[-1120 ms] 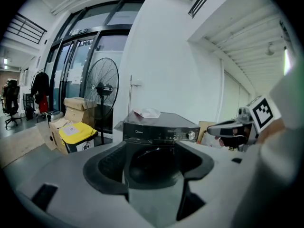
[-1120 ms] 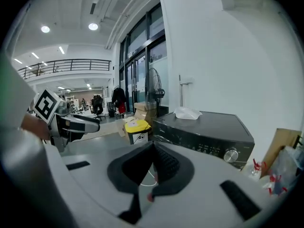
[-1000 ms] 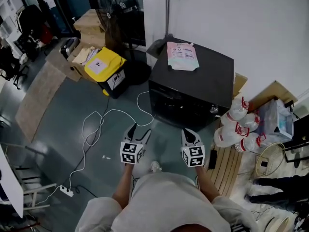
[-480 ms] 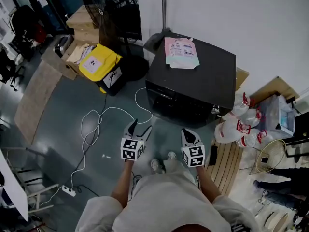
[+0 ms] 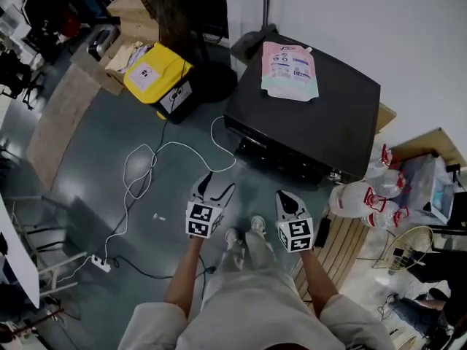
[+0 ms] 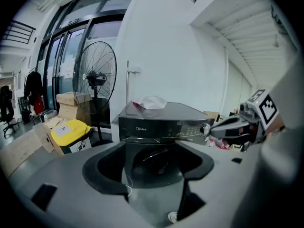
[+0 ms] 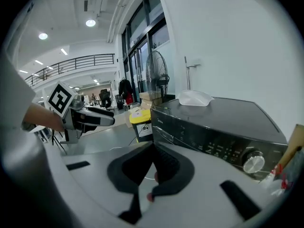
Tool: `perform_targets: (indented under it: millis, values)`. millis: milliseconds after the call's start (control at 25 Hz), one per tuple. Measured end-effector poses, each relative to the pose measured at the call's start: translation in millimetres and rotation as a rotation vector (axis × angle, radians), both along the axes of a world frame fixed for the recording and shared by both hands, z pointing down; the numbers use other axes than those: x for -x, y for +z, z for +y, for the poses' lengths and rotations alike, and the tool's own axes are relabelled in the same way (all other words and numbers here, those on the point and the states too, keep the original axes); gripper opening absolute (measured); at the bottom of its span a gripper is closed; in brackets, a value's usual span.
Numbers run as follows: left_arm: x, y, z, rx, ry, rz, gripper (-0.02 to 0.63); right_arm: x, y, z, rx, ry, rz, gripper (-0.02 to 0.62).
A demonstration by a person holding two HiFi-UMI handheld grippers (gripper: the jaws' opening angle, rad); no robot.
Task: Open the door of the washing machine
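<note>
Far to your left, cardboard boxes point(image 5: 117, 55) sit on the floor beside a yellow bin point(image 5: 155, 77), with a standing fan point(image 6: 96, 77) just behind the bin. A white cable point(image 5: 139, 177) loops across the grey floor point(image 5: 87, 166) from the machine's foot toward a power strip point(image 5: 99, 264) near your left side.

Your left hand-held gripper point(image 5: 217, 183) hangs in the air above the floor, short of the machine and touching nothing. Its jaws stand wide apart and hold nothing (the left gripper view looks straight through the gap at the machine's front).

The washing machine point(image 5: 314, 119) is the black box against the white wall, ahead of you and slightly right. Its round door point(image 6: 159, 161) sits in the front face below the control panel and looks closed. Neither tool is in contact with it. A pink and pale green detergent pouch point(image 5: 290, 70) lies flat on the lid.

Your right hand-held gripper point(image 5: 285, 196) is level with the left one, well apart from it and also clear of the machine. Its jaws are drawn together at the tips with nothing between them. In the right gripper view the silver knob point(image 7: 253, 161) at the panel's right end shows close by.

Right of the machine, clear plastic bottles point(image 5: 361, 199) with red and white labels lie clustered by a wooden pallet point(image 5: 341, 248).
</note>
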State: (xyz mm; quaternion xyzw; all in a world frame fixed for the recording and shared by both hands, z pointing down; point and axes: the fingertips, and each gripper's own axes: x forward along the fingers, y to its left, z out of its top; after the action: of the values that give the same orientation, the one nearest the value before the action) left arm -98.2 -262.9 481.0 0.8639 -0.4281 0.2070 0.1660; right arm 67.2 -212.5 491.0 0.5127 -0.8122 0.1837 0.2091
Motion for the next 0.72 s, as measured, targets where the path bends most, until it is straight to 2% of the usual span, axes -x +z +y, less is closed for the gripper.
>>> perform_targets:
  millis: [280,720]
  values:
    - [-13,47,-28,0.033,0.025,-0.051,0.301,-4,42,-21,0.049,-0.027,-0.019,-0.002]
    - [-17,118,-59,0.076,0.038,-0.058,0.301,6,101,-47,0.093,-0.063,-0.030,-0.002]
